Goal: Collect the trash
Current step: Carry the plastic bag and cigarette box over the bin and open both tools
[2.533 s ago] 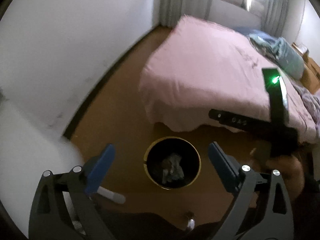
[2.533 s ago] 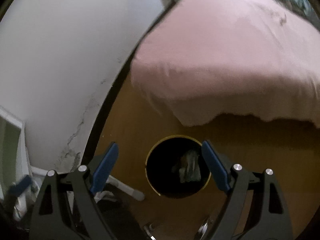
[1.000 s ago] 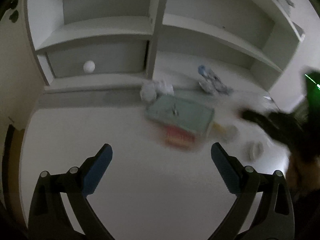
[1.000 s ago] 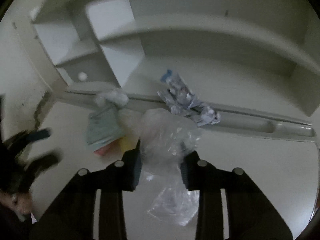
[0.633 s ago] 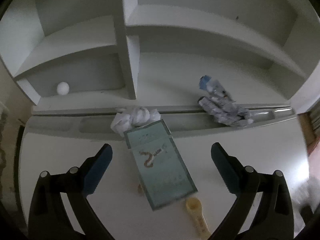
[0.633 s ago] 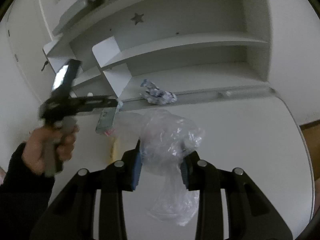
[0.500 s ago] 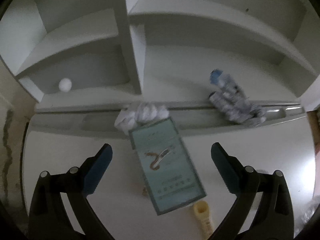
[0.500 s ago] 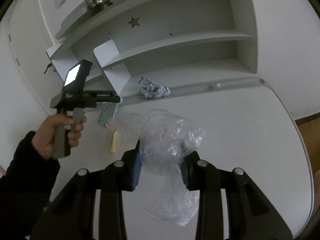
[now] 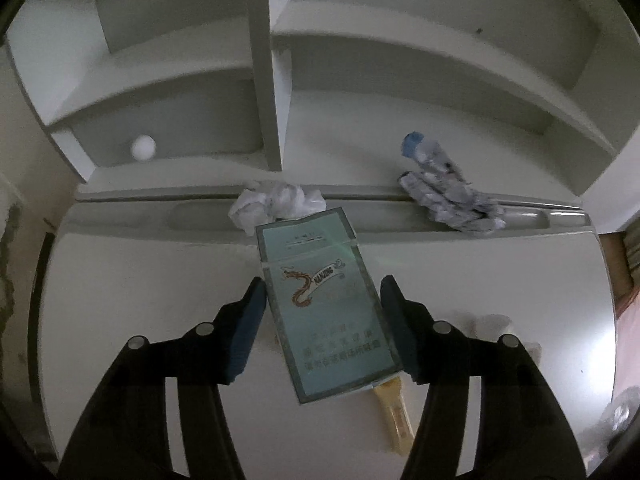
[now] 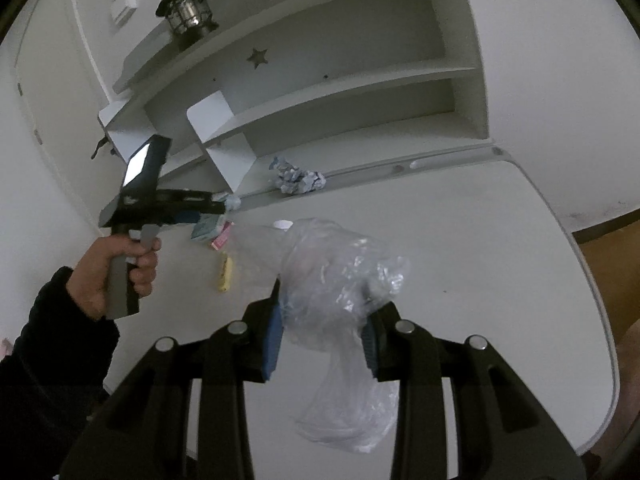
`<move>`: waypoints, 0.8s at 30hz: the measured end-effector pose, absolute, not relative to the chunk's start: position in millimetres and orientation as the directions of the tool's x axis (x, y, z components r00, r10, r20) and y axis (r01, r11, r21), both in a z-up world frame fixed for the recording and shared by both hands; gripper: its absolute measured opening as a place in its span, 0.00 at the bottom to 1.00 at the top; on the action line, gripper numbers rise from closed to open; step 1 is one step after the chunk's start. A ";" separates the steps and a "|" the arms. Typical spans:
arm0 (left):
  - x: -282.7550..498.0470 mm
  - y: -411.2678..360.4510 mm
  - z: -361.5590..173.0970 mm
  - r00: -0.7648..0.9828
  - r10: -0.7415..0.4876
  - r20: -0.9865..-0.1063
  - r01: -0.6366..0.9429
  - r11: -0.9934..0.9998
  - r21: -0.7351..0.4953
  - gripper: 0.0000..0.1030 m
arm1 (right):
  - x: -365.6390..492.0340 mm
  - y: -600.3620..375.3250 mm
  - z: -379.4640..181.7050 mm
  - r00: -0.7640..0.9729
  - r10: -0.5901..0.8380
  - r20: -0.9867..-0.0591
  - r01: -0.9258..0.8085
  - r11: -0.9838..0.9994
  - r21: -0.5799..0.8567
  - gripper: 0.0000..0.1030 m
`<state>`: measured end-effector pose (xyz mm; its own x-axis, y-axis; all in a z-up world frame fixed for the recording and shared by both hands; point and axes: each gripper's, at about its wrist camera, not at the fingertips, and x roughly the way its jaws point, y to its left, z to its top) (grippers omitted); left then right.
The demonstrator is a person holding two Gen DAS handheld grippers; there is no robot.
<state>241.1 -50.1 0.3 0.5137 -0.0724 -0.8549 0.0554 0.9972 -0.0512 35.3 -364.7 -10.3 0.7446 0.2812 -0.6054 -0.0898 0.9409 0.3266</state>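
1. Trash on a white desk (image 9: 120,300) is shown; a pale green cigarette pack (image 9: 326,304) printed with a dragon is seen between the blue pads of the left gripper (image 9: 324,304). The pads stand at the pack's two long sides, just beside or touching them; a firm grip cannot be confirmed.
2. A clear plastic bag (image 10: 332,276) is clamped between the closed fingers of the right gripper (image 10: 320,320); its loose end hangs down below the pads, above the desk surface.
3. A yellow tube-like item (image 9: 394,420) is partly covered by the near end of the pack. In the right wrist view a pink-and-white small box (image 10: 221,238) is seen under the pack as well.
4. A crumpled white tissue (image 9: 276,202) lies just beyond the far end of the pack, in the groove at the desk's far edge.
5. A crushed plastic bottle (image 9: 444,188) with a blue cap lies to the right, across the same groove and the lowest shelf.
6. A white ball (image 9: 143,147) rests in the left shelf compartment.
7. A black lantern (image 10: 186,10) stands on top of the shelf unit (image 10: 360,92).
8. The left hand (image 10: 116,268) is wrapped around the handle of its gripper.
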 end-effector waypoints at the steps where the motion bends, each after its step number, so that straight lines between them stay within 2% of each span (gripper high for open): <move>1: 235.1 -51.9 4.6 0.519 -0.083 -0.851 0.068 0.996 -0.055 0.56 | 28.8 -370.9 -9.4 0.752 0.267 -0.602 -0.072 0.942 0.328 0.32; 6: 182.4 -94.9 33.7 0.553 -0.200 -0.809 0.213 0.972 -0.095 0.56 | -11.0 -419.3 -13.3 0.789 0.145 -0.597 0.083 0.938 0.336 0.32; 8: 151.2 -137.5 42.0 0.562 -0.271 -0.781 0.320 0.942 -0.097 0.56 | -35.1 -447.1 -18.8 0.799 0.074 -0.597 0.174 0.922 0.347 0.32; 15: 34.5 -287.8 45.9 0.477 -0.535 -0.697 0.687 0.722 -0.085 0.56 | -148.1 -542.9 -55.2 0.700 -0.318 -0.639 0.575 0.782 0.241 0.32; 20: -55.1 -390.0 28.9 0.291 -0.678 -0.675 0.880 0.467 -0.089 0.56 | -219.3 -600.4 -101.7 0.546 -0.422 -0.724 0.756 0.620 0.209 0.32; 24: -101.3 -444.1 4.8 0.165 -0.715 -0.679 0.944 0.313 -0.100 0.56 | -247.5 -635.6 -140.1 0.444 -0.399 -0.803 0.828 0.524 0.198 0.32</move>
